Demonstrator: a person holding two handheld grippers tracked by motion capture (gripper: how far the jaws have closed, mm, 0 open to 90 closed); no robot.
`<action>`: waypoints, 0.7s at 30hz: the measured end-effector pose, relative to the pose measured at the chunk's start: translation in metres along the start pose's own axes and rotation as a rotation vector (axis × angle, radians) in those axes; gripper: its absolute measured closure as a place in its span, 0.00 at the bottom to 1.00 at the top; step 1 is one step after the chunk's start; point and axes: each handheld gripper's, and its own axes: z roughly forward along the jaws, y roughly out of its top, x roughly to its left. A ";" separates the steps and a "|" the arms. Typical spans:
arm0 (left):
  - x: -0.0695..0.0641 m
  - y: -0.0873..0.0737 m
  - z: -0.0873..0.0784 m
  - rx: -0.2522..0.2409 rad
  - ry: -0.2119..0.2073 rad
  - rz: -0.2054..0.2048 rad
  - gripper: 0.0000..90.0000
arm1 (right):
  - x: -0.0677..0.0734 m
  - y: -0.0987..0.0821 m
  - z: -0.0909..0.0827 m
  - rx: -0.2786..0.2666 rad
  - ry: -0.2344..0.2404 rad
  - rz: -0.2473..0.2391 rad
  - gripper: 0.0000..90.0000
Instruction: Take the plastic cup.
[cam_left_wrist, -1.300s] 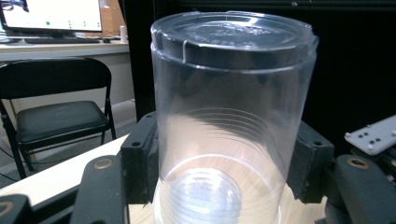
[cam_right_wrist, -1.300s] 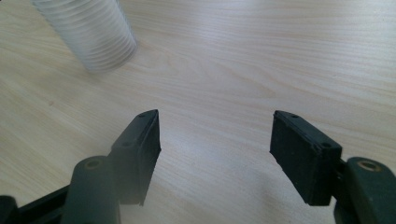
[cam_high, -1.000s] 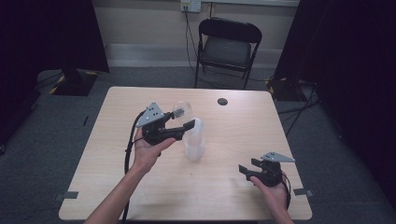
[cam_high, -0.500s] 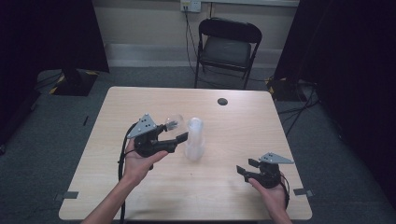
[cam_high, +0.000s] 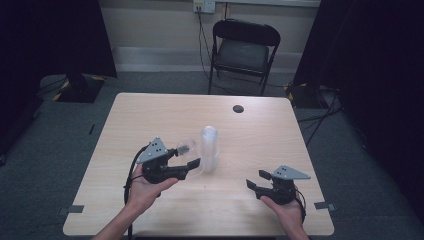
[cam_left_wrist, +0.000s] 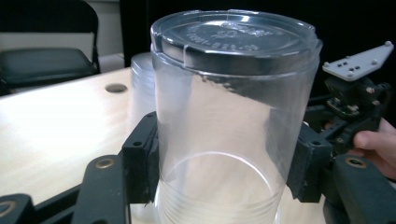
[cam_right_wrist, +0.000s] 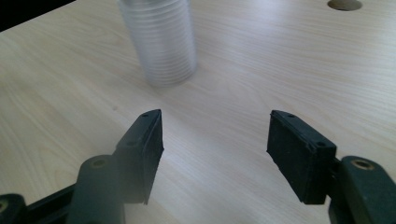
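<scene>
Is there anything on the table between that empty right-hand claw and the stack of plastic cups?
Nothing visible. In the right gripper view, only bare table lies between the open right gripper and the stack of cups. The left gripper holds a single clear cup beside the stack.

Black folding chair (cam_high: 243, 49) against a pale wall (cam_high: 150, 25), wall socket (cam_high: 204, 5) above it, grey carpet floor (cam_high: 60, 130), black curtains (cam_high: 370, 75) either side, light wooden counter (cam_high: 150, 115)

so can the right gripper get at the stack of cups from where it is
Probably yes: the right gripper is open and empty, with bare table between it and the stack of cups. The left gripper holds a single cup beside it.
</scene>
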 end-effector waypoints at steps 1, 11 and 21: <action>-0.001 -0.002 0.000 0.009 -0.004 0.001 0.44 | 0.003 0.001 0.001 0.003 0.009 -0.012 0.40; -0.003 -0.028 -0.002 0.023 -0.016 -0.062 0.44 | 0.031 0.004 0.007 -0.028 0.062 -0.089 0.46; 0.000 -0.046 0.002 0.053 -0.032 -0.205 0.44 | 0.073 0.006 0.023 -0.071 0.162 -0.186 0.50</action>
